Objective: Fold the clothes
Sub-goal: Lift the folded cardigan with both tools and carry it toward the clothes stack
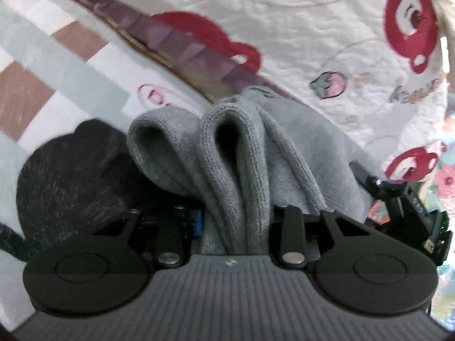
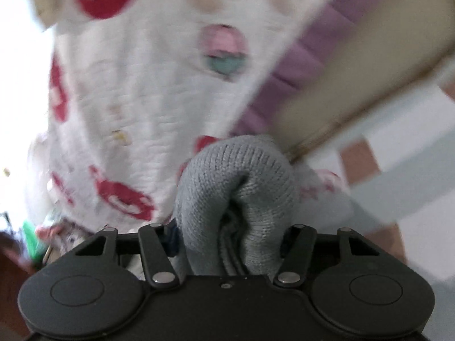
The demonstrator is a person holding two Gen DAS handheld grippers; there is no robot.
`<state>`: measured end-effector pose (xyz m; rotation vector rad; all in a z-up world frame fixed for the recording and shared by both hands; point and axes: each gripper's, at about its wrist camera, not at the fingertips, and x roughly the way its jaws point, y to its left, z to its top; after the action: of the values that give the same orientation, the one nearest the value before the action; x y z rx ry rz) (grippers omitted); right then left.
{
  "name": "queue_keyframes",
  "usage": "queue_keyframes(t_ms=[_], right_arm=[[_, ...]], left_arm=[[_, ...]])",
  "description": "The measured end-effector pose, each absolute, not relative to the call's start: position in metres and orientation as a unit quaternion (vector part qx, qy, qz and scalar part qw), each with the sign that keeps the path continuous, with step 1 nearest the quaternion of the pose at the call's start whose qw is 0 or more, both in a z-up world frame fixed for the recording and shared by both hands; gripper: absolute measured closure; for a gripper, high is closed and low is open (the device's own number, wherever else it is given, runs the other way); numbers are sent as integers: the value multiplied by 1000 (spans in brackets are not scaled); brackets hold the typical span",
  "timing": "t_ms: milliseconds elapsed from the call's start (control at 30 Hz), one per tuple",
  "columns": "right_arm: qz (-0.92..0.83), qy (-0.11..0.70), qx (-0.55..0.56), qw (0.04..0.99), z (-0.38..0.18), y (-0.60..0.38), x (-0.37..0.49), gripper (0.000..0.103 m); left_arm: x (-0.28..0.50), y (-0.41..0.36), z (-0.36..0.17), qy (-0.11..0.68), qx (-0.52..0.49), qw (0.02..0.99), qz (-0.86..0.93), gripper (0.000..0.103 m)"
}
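Note:
A grey knitted garment (image 1: pixel 236 164) is bunched in thick folds between the jaws of my left gripper (image 1: pixel 236 221), which is shut on it; the fingertips are hidden by the cloth. The same grey garment (image 2: pixel 236 182) is rolled up in my right gripper (image 2: pixel 233 236), also shut on it, fingertips hidden. Part of the right gripper (image 1: pixel 403 201) shows at the right edge of the left wrist view, close beside the garment. The garment hangs over a white quilt with red prints (image 1: pixel 298 28).
A black furry item (image 1: pixel 74 170) lies at the left of the garment. The quilt (image 2: pixel 136 91) has a purple ruffled border (image 1: pixel 176 42). Beyond it is a floor of white, brown and pale green tiles (image 1: pixel 42 65). The right wrist view is blurred.

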<state>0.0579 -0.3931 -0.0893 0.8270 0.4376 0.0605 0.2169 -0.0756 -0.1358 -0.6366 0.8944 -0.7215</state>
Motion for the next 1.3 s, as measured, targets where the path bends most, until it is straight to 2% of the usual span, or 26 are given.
queue_keyframes(t_ms=[133,367,533,767,967,1100,1300], right_arm=[[63,190,350,915,-39,-374,57,39],[145,142,325,924,35,-316,67,39],[224,162,320,906,70,-250,99,39],[317,213,249,890,111,-145,149,39],[393,231,237,858,122,-61,215,39],[439,259,307,804,98,-19,275,40],[451,291,319,781,74,31,307,39]], left_arm=[[211,-56,-100,391,-314,794,-344,71],[179,31,-19,318,-323,835,-311,71],[141,119,7,263,-345,861,-264,71],[122,220,1,207,-401,870,-200,71],[129,294,18,171,-400,891,-132,71],[129,346,26,130,-392,907,-83,71],[156,386,10,103,-403,908,-50,71]])
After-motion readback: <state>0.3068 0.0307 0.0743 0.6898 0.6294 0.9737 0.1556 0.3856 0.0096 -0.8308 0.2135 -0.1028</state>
